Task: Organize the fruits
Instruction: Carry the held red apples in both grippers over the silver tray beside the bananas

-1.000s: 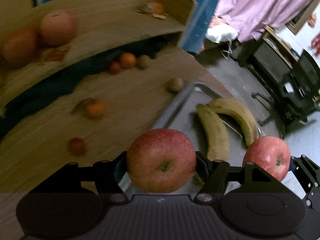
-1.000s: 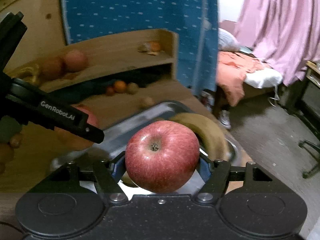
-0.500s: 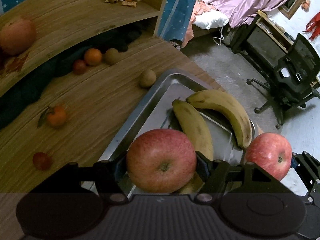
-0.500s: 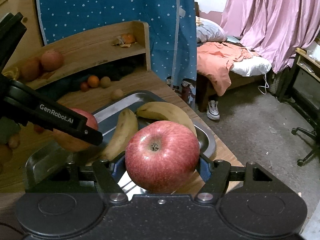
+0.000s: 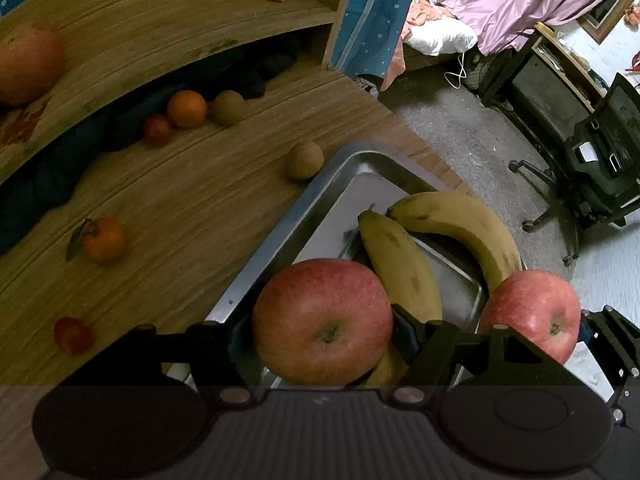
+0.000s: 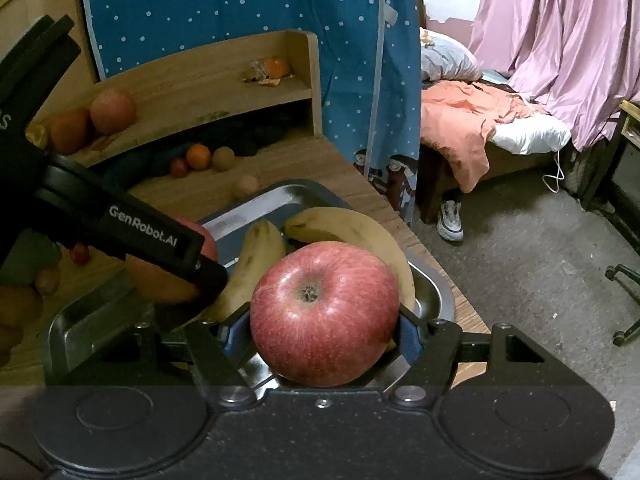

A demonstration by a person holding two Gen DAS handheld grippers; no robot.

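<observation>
A blue dotted curtain (image 6: 240, 12) hangs ahead of the tool. Right of it: pink drapes (image 6: 560, 40), a bed (image 6: 480, 128), grey floor (image 6: 520, 260).

Tray (image 6: 68, 320) near end hidden behind left gripper (image 6: 172, 268); shelf apple (image 5: 28, 66) cut by frame edge.

Blue dotted curtain (image 6: 248, 8) hangs far ahead of the gripper. Pink curtain (image 6: 560, 40) ahead to its right; bed with orange blanket (image 6: 460, 124) beneath. Sneaker (image 6: 450, 220) on floor. Office chair (image 5: 596, 160) far right.
</observation>
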